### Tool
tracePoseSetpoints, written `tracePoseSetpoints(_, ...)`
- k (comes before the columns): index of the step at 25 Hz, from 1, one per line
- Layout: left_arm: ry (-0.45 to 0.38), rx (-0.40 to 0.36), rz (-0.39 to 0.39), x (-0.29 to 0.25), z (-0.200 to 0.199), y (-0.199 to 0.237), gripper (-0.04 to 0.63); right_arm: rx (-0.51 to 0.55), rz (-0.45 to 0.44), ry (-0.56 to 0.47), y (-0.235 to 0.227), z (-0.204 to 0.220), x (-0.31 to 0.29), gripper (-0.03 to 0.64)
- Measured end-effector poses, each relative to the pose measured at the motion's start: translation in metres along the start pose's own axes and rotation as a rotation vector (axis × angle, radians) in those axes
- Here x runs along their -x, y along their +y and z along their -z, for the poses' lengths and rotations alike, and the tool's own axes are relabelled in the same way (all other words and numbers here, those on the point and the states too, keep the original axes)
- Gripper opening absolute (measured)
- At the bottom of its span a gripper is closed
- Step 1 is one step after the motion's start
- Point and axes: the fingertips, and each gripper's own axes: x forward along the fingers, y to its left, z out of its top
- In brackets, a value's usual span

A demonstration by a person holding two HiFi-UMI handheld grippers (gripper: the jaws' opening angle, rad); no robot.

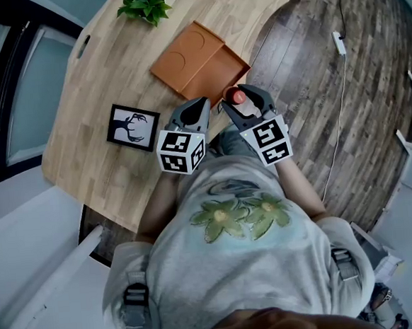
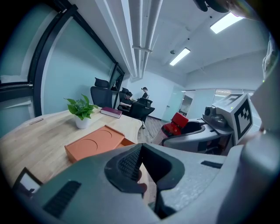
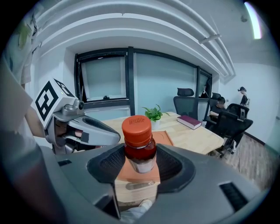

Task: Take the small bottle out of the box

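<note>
The small bottle [image 3: 139, 144], dark red with an orange-red cap, stands upright between the jaws of my right gripper [image 3: 139, 162], which is shut on it. In the head view the bottle [image 1: 237, 96] and right gripper [image 1: 239, 102] are just off the table's near edge, in front of the open orange box [image 1: 199, 63]. My left gripper [image 1: 202, 105] hangs beside them to the left, jaws together and holding nothing. In the left gripper view, the bottle's cap [image 2: 176, 123] shows to the right beyond that gripper [image 2: 146, 177]. The orange box [image 2: 94, 142] lies ahead.
On the wooden table [image 1: 107, 83] stand a potted plant [image 1: 145, 3] at the far end and a black picture frame [image 1: 133, 127] to the left. A dark red book [image 3: 189, 121] lies on it too. Office chairs and seated people are in the background. Wood floor is on the right.
</note>
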Motion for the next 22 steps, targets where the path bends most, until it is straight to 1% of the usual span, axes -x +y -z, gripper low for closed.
tracePoseSetpoints(8, -0.006, 0.002, -0.004, 0.007, 0.003, -0.005, 0.006, -0.008, 0.002, -0.017, 0.005, -0.002, 0.009, 0.218)
tracePoseSetpoints(22, 0.004, 0.003, -0.008, 0.009, 0.010, -0.006, 0.006, -0.011, 0.001, -0.008, 0.010, 0.004, 0.012, 0.218)
